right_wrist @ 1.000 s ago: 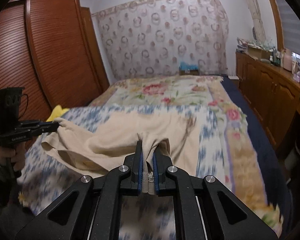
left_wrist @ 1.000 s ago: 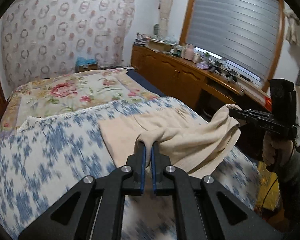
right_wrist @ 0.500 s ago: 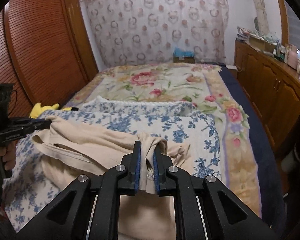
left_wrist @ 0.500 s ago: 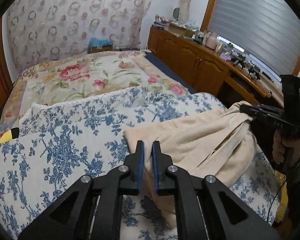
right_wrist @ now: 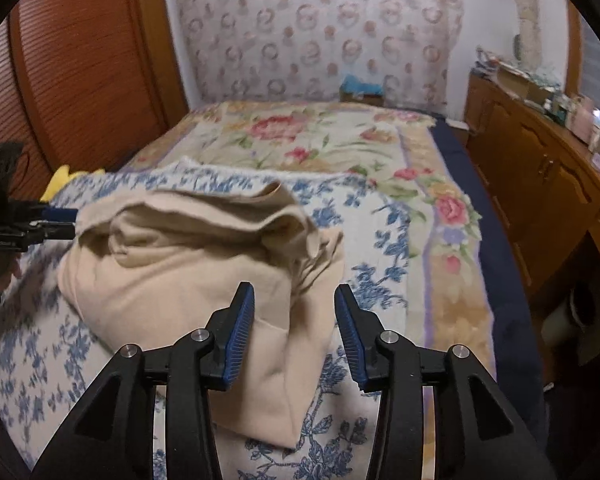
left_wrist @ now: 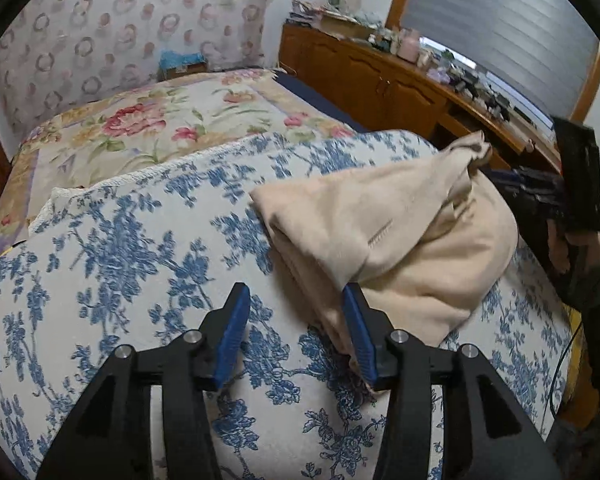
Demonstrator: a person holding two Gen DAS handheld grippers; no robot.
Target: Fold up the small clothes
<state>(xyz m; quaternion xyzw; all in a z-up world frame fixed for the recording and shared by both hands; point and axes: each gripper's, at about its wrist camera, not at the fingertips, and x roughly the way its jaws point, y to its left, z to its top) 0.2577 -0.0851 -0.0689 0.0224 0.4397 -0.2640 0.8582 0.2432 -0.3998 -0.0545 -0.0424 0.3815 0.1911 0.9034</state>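
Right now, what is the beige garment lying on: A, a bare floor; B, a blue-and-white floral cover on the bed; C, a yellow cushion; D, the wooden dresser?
B: the beige garment lies bunched on the blue-and-white floral cover spread over the bed, away from the wooden dresser.

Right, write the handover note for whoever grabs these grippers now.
Left gripper: jaws opening, nothing clamped; cloth edge against its right finger.
Right gripper: jaws opening, cloth lies between the pads, unpinched.
Beige garment: bunched on the blue floral cover, one layer folded over, top corner sticking up.
Done: first fold laid down.
Left: flatten the heap, square the edges, probably fold again.
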